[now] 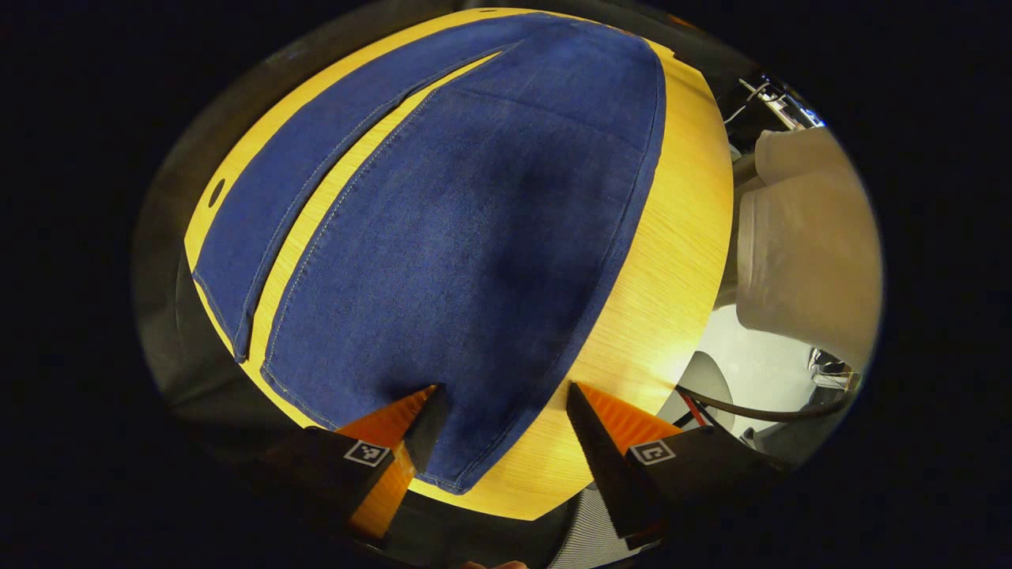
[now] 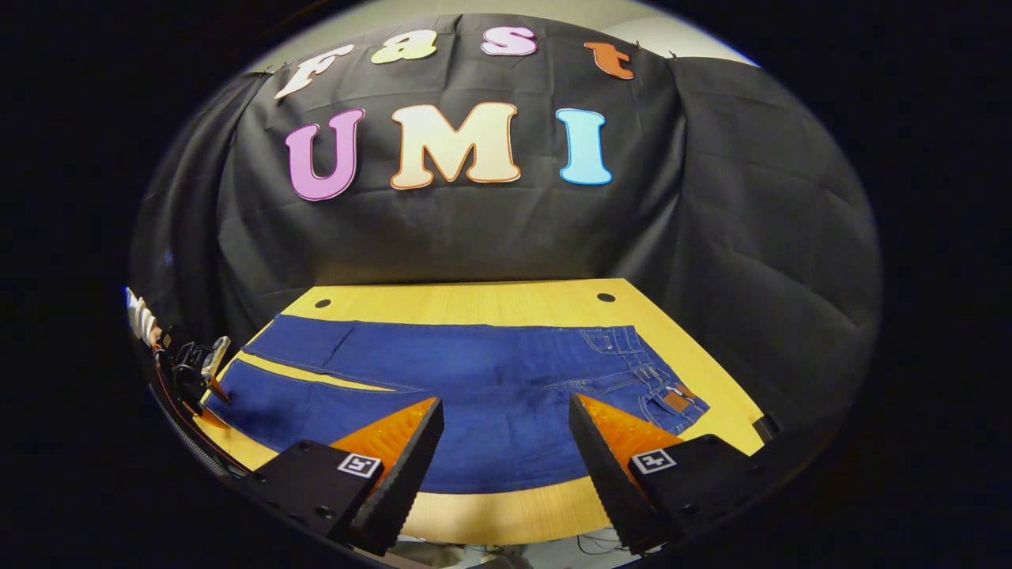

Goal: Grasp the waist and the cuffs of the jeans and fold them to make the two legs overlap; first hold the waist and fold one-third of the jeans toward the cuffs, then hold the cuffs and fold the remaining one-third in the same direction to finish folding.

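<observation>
Two legs of jeans (image 2: 474,387) lying flat on table (image 2: 490,304), spread apart in a V, waist (image 2: 664,379) to right in right gripper view, cuffs (image 1: 371,403) near in left gripper view. No fold made yet; judged at first step, pre-grasp. L gripper (image 1: 502,403) released, jaws wide, poised over near leg's cuff end. R gripper (image 2: 506,431) released too, hanging above near edge nr waist. Next: likely drop both, pinch near-edge cuff & waist, carry over onto far leg.
</observation>
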`<state>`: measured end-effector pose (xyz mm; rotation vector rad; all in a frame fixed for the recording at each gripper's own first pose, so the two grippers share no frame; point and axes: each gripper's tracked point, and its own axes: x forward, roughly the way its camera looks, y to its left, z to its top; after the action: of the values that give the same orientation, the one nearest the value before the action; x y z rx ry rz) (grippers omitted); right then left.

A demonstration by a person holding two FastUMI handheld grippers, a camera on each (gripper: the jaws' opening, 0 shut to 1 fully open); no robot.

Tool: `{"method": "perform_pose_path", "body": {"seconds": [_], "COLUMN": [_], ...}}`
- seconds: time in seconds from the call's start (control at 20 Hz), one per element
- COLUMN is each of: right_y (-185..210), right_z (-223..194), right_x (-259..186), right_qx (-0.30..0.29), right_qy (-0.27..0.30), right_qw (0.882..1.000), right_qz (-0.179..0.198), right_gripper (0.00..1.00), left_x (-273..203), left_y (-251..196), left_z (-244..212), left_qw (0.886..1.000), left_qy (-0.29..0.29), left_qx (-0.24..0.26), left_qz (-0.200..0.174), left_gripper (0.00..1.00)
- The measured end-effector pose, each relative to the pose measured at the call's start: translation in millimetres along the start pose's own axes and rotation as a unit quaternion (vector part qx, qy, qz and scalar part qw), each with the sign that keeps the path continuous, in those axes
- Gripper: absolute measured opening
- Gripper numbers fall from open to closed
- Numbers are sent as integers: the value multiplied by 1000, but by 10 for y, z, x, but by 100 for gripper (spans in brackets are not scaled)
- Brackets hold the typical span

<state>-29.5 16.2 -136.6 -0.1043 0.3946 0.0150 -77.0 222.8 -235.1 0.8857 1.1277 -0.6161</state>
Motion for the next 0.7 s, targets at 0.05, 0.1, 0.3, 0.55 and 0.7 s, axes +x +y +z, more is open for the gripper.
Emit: {"method": "perform_pose_path", "body": {"seconds": [0.05,0.1,0.3,0.55,0.7], "right_y": [-5,-8,-79,-222,-281], "right_z": [-17,-17,-87,-104,-68], "right_x": [13,24,70,115,135], "right_qx": [1,2,9,24,21], "right_qy": [0,0,9,14,12], "right_qw": [1000,1000,1000,1000,1000], "right_qz": [2,3,3,-2,-2], "right_gripper": [99,99,99,98,98], "left_x": [-16,-15,4,13,-2], "left_y": [-34,-41,-50,-52,6], "left_z": [4,2,11,-8,11], "left_qw": [1000,1000,1000,1000,1000], "left_qy": [5,13,17,26,28], "left_qx": [1,4,4,3,0], "left_qz": [0,-1,-4,0,0], "left_gripper": [95,95,97,94,79]}}
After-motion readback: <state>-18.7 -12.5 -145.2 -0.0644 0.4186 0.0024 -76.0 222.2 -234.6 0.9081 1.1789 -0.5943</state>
